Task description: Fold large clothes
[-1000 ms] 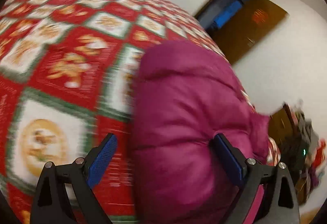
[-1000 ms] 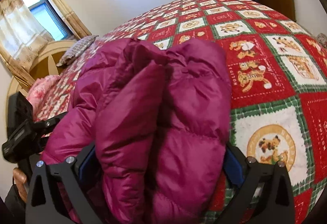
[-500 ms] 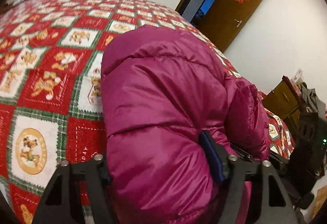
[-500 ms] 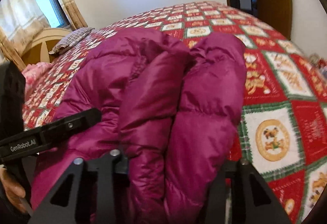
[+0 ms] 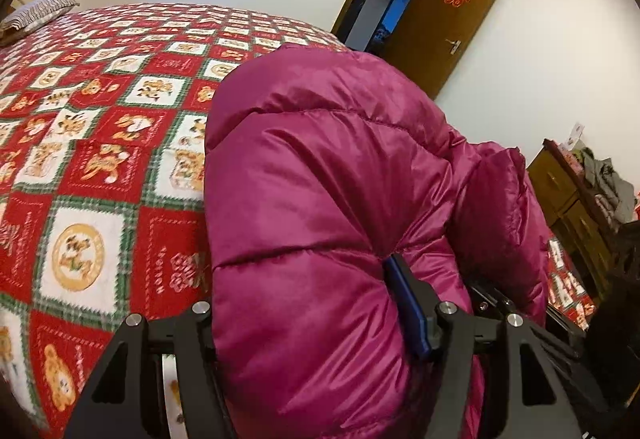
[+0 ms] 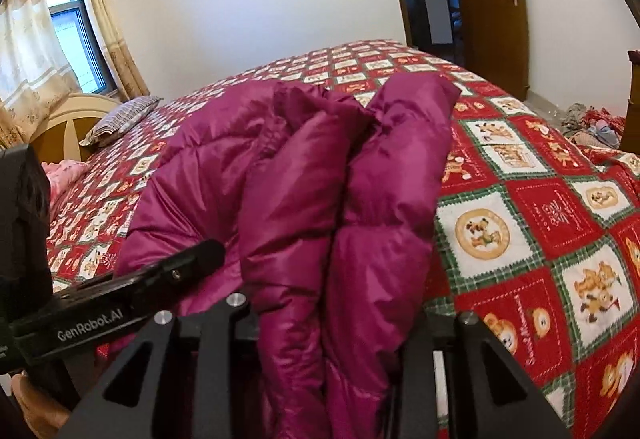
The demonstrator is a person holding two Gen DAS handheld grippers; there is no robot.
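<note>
Puffy magenta down jacket [image 5: 320, 199], glossy and quilted in fat ribs, is bunched at the near edge of the bed [image 5: 100, 159], on its red-and-green checked plush cover. Left gripper [image 5: 304, 323] pinches a thick roll; right gripper [image 6: 336, 323] is closing, squeezing two folded layers. Only the right view shows the curtained window [image 6: 60, 27] and striped pillow [image 6: 124, 115].

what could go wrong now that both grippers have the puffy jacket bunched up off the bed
1. The magenta down jacket is slick and puffy; the right gripper, jaws closing on several bunched layers, could let one slide out.
2. The left gripper bites only a bulging fold, so it may slip.
3. Loose parts could drag and rumple the patchwork bedspread.
</note>
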